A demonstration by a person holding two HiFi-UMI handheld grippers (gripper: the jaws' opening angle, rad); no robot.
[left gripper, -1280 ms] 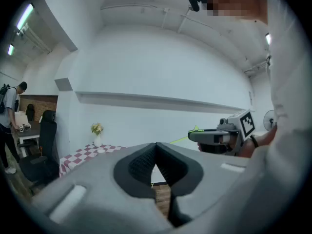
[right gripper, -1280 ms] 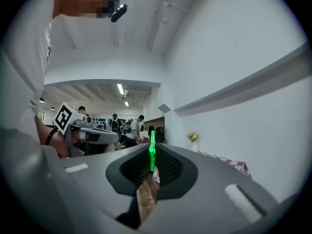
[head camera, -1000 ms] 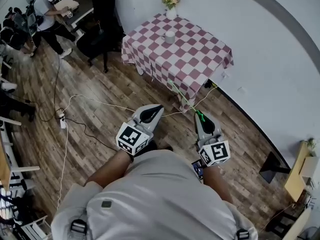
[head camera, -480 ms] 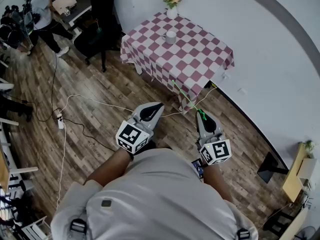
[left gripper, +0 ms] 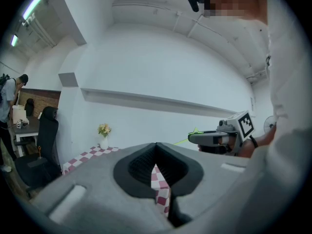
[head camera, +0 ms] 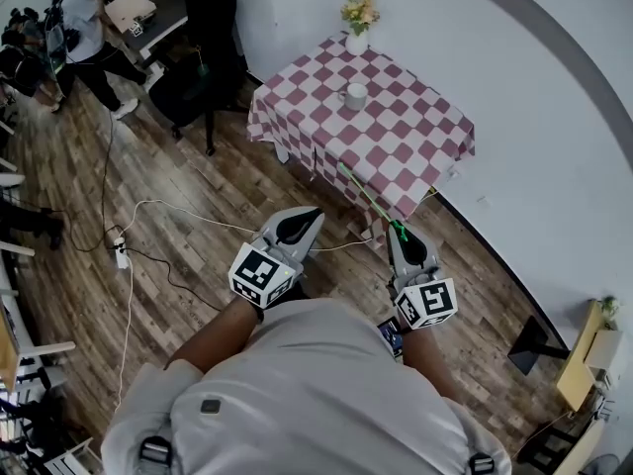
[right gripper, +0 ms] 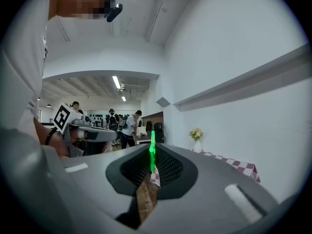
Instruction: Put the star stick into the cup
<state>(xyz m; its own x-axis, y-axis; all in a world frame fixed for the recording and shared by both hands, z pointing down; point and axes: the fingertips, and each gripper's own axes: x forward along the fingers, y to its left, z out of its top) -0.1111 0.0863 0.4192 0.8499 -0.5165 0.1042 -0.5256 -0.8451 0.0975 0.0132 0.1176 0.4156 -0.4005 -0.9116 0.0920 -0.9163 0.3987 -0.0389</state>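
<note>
Star stick (head camera: 367, 198) clamped in right claw (head camera: 399, 232), projecting forward; cup (head camera: 355, 95) well apart

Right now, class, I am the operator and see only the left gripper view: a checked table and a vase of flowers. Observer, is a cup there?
Observer: Yes. The head view shows a white cup standing on the red-and-white checked tablecloth, near the white vase of flowers.
Operator: Is the right gripper holding the stick?
Observer: Yes. The right gripper view shows the right gripper shut on the thin green star stick.
Operator: Is the stick at the cup?
Observer: No. In the head view its tip lies short of the cup.
</note>
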